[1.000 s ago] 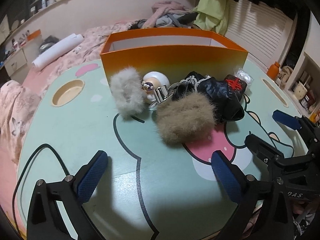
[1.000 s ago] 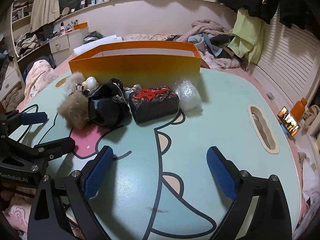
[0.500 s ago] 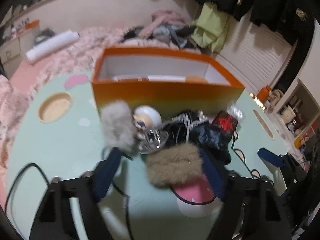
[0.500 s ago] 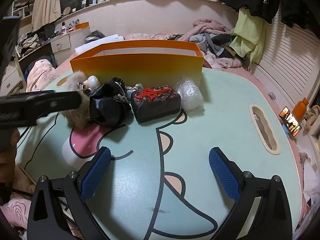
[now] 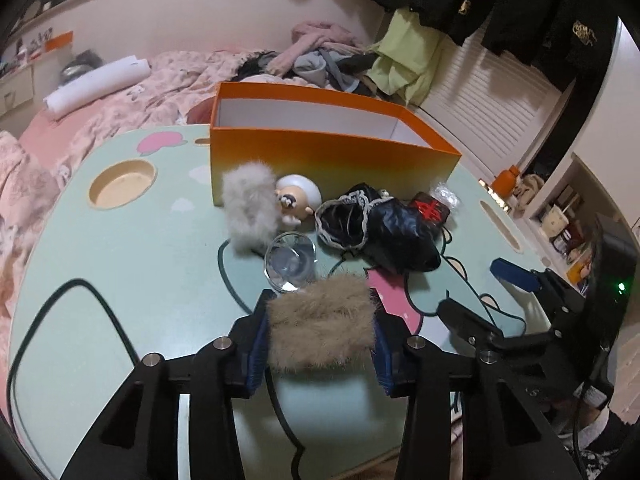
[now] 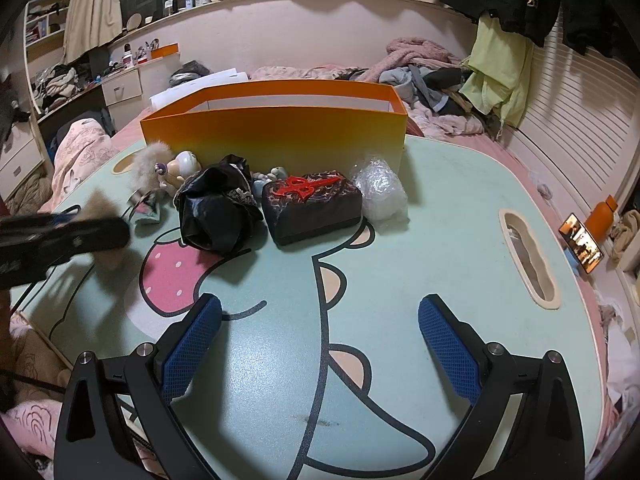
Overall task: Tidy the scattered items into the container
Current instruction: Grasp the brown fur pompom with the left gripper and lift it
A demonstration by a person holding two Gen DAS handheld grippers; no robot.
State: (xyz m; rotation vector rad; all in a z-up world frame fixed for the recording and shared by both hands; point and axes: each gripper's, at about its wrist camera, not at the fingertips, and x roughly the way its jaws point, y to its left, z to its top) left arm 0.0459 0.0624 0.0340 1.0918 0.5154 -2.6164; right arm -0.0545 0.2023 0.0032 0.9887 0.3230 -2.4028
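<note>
L gripper (image 5: 320, 332) was closing w/ tan fur puff (image 5: 320, 328) pinched between its pads, above table (image 5: 168, 280). Glass dish (image 5: 290, 266), grey puff (image 5: 250, 210), doll (image 5: 298, 200) & black pouch (image 5: 384, 228) lay between it & orange box (image 5: 328, 160). R gripper (image 6: 320, 352) gaped, nothing in it.

Tan fur puff (image 5: 320, 324) before open orange box (image 5: 332, 160)
</note>
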